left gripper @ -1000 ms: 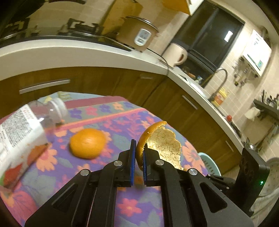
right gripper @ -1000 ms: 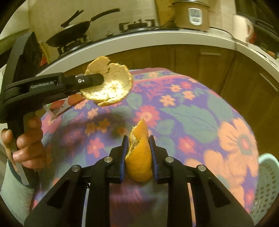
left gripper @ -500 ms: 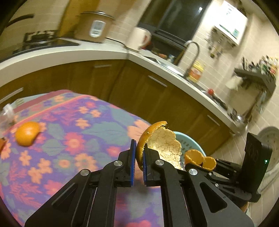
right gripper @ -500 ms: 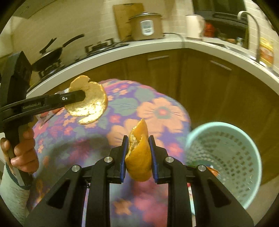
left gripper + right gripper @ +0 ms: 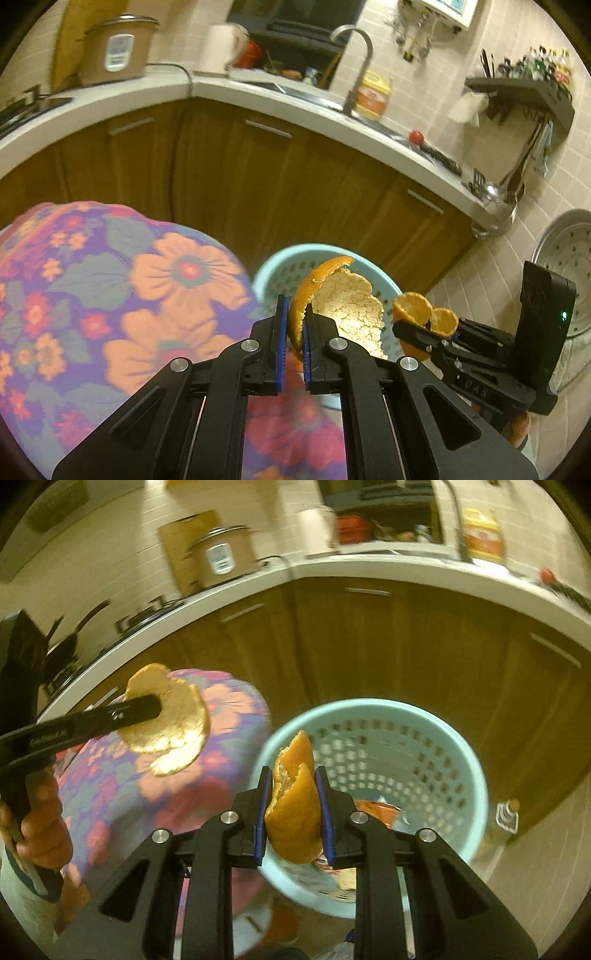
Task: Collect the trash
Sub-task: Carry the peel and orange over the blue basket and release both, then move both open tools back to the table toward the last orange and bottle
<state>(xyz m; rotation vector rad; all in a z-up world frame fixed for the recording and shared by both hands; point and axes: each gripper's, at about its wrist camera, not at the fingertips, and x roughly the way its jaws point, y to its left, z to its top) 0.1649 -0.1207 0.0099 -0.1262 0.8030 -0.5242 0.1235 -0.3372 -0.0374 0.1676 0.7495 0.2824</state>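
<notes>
My left gripper [image 5: 293, 314] is shut on a large piece of orange peel [image 5: 343, 299], white pith facing me, held above the table's edge next to a light blue basket [image 5: 273, 266]. It also shows in the right wrist view [image 5: 147, 710] with its peel [image 5: 173, 731]. My right gripper [image 5: 293, 779] is shut on a folded piece of orange peel [image 5: 295, 808] and holds it over the near rim of the basket [image 5: 461, 760], which holds some wrappers [image 5: 376, 808]. The right gripper also shows in the left wrist view [image 5: 424, 325].
The table with a flowered cloth [image 5: 110, 295] lies to the left of the basket. Brown cabinets [image 5: 295, 177] and a white counter [image 5: 258, 92] with a rice cooker [image 5: 114, 51] curve behind. A small bottle [image 5: 508, 812] stands on the floor right of the basket.
Both grippers have swung right, away from the table, each still holding its peel. The basket has come into full view below the right gripper. The whole orange and the bottle have left the view.
</notes>
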